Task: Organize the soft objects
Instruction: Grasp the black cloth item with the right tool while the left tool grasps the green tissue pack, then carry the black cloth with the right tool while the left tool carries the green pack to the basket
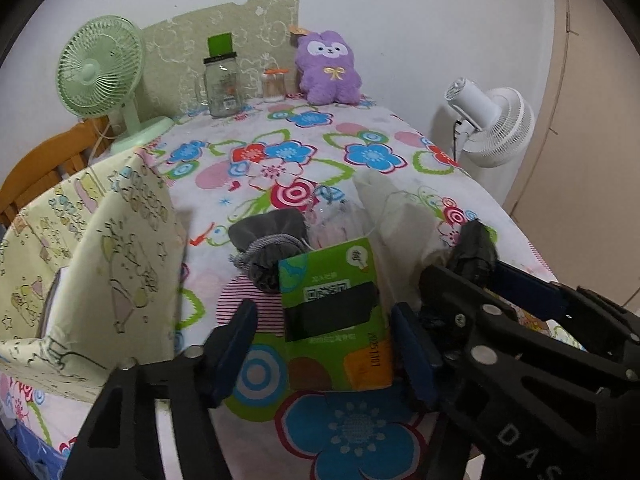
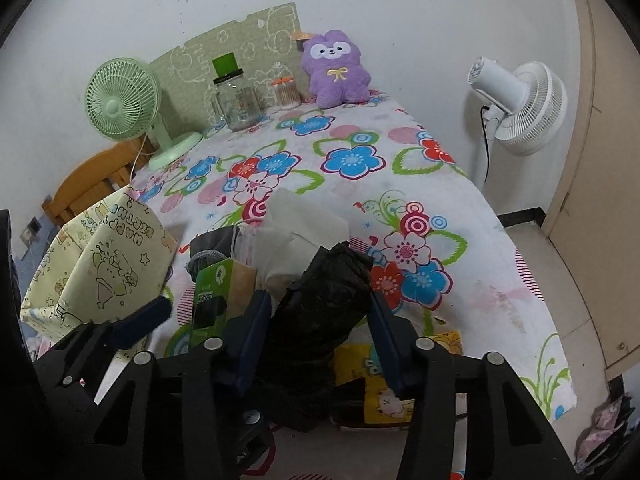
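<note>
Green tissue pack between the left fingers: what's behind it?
Behind the green tissue pack lie a grey drawstring pouch, a clear plastic bag and white tissue paper. The pack covers their near parts; anything under them is hidden.

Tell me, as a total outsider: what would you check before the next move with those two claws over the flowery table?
1. Left gripper astride the green packet: ok, fingers on both sides, apart from it.
2. Right gripper around the black bundle: ok, bundle sits between the fingers.
3. Right grip firm: cannot tell, contact is unclear.
4. Storage bag open to receive things: ok, mouth stands open on the left.
5. Grey pouch and white cloth free of the packet: not ok, they crowd against it.
6. Glass jar and purple plush out of the way: ok, at the far edge.
</note>
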Motion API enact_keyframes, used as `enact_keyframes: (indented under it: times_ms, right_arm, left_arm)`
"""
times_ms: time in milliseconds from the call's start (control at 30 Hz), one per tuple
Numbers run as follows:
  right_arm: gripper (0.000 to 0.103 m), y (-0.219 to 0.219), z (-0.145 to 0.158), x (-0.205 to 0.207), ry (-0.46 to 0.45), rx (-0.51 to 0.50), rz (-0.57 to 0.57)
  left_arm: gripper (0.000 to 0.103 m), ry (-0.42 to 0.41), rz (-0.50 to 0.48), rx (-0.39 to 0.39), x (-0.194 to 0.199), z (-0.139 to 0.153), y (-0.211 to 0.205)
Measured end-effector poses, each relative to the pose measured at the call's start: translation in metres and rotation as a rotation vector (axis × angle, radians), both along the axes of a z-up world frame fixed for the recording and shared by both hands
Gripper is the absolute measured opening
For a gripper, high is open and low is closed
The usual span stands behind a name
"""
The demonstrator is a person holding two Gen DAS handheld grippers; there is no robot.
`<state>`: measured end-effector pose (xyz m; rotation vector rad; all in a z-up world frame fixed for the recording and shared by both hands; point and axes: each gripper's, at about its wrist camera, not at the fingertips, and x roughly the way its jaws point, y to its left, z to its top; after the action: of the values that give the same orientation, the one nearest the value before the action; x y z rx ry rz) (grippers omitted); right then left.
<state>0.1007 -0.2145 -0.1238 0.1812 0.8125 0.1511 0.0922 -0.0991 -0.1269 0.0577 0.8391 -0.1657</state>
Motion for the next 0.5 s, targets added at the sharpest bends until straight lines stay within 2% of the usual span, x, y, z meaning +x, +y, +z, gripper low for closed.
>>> enact_keyframes:
  times_ms: [67, 167, 333, 500]
  right_arm:
    - [0.044, -0.001, -0.001, 0.0, 0.005, 0.017, -0.014]
    - [0.04, -0.002, -0.002, 0.001, 0.009, 0.041, -0.019]
    - [0.033, -0.001, 0.002, 0.001, 0.001, 0.045, -0.013]
    - [0.029, 0.001, 0.011, -0.001, -0.022, 0.039, -0.003]
  left_arm:
    - [0.055, 0.022, -0.012, -0.027, 0.002, -0.001, 0.001]
    - [0.05, 0.024, -0.009, -0.036, 0.003, -0.001, 0.001]
    - [0.045, 0.014, -0.014, -0.041, 0.001, 0.004, 0.001]
    - [0.044, -0.014, -0.017, -0.032, -0.002, 0.014, 0.001]
